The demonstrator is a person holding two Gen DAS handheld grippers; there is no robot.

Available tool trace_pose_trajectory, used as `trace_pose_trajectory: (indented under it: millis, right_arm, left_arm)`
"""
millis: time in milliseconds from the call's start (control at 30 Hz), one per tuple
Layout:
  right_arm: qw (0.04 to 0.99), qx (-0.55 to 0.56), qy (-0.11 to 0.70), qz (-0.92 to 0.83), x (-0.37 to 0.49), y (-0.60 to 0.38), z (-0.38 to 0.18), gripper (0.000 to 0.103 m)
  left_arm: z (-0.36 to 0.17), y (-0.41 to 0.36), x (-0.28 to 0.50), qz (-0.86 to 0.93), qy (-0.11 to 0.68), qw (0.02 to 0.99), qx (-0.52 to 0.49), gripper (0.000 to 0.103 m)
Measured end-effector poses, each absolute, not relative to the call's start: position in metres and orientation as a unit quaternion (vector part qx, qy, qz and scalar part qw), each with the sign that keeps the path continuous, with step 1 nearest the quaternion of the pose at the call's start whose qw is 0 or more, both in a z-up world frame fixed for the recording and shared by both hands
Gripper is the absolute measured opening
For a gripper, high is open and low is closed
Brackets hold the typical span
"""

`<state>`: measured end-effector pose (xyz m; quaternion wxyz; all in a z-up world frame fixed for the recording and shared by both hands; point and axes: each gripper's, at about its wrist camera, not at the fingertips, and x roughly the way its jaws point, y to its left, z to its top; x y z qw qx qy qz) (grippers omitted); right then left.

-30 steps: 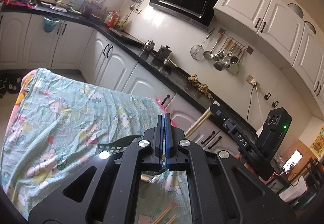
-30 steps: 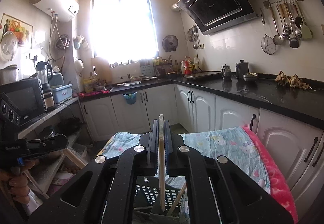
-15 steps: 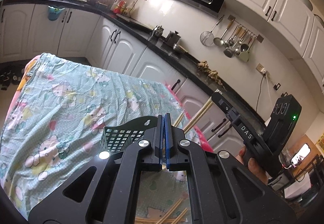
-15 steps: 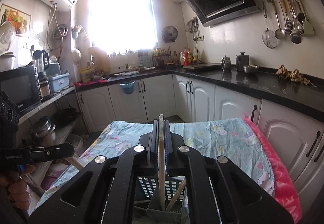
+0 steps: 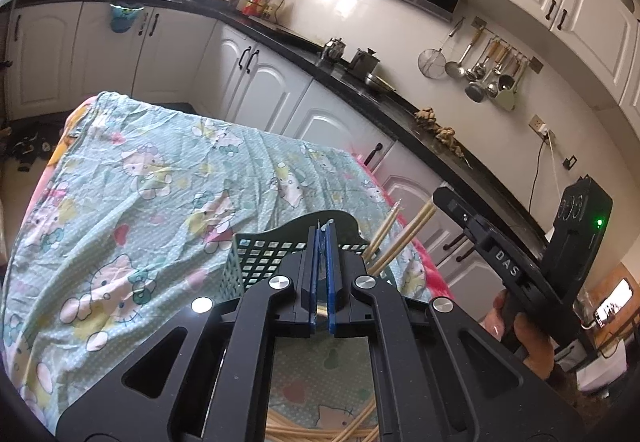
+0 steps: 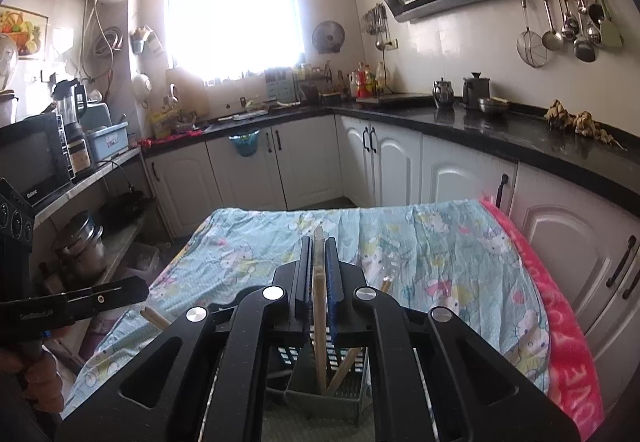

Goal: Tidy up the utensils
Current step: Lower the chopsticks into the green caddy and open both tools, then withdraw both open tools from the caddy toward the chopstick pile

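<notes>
- The right tool (image 6: 319,262) hangs over the dark mesh utensil holder (image 6: 326,388) at the near edge of the cloth-covered table (image 6: 440,254).
- A wooden chopstick (image 6: 319,306) stands upright between its blue pads, lower end already down inside the holder. Its jaws have just been opening; a slim gap shows beside the stick on both sides, so the grip looks let go, and the stick is free to drop in.
- A second chopstick (image 6: 344,370) leans in the same compartment, which suggests the sticks are being gathered there.
- The left tool (image 5: 321,242) is pressed shut. A thin metal tip shows at its ends, perhaps a utensil handle; what it is I cannot tell.
- Seen from the left wrist, the holder (image 5: 272,254) sits just beyond that tool, with chopstick ends (image 5: 404,234) poking out to its right, next to the other tool's black body.
- More loose chopsticks (image 5: 320,432) lie on the cloth near the person, below the left tool, so much sorting seems left.
- A hand (image 5: 524,338) grips the right tool's handle at the right edge.
- Keeping the stick vertical over the slot probably lets it slide in without catching the mesh.
</notes>
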<state>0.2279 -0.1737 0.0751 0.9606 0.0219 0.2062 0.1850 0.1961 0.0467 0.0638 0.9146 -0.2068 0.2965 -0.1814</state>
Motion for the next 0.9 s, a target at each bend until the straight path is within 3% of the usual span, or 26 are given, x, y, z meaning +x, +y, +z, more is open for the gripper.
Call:
trace_pose_trajectory:
  millis: [67,133,333,433,600,767,900]
  right_arm:
    - [0.961,0.027,0.208,0.183,0.226,-0.176,0.074,0.033]
    - [0.961,0.026,0.209,0.181,0.224,-0.178,0.074,0.033]
    - [0.961,0.018,0.212,0.177,0.214,-0.182,0.077,0.043]
    - [0.962,0.014,0.21,0.173,0.207,-0.182,0.079,0.049]
    - [0.963,0.007,0.205,0.174,0.196,-0.185,0.084,0.055]
    - [0.964,0.001,0.198,0.176,0.187,-0.185,0.089,0.06]
    - [0.965,-0.002,0.195,0.178,0.179,-0.184,0.091,0.062]
  left_arm:
    - [0.064,0.049,0.195,-0.174,0.296,0.917,-0.205,0.004]
    - [0.066,0.051,0.194,-0.169,0.293,0.919,-0.205,0.02]
    - [0.073,0.062,0.186,-0.155,0.277,0.923,-0.216,0.043]
    - [0.078,0.069,0.181,-0.147,0.267,0.925,-0.225,0.062]
    - [0.085,0.079,0.172,-0.139,0.252,0.928,-0.237,0.082]
    - [0.09,0.087,0.162,-0.129,0.242,0.931,-0.242,0.091]
    - [0.091,0.091,0.154,-0.121,0.238,0.933,-0.242,0.092]
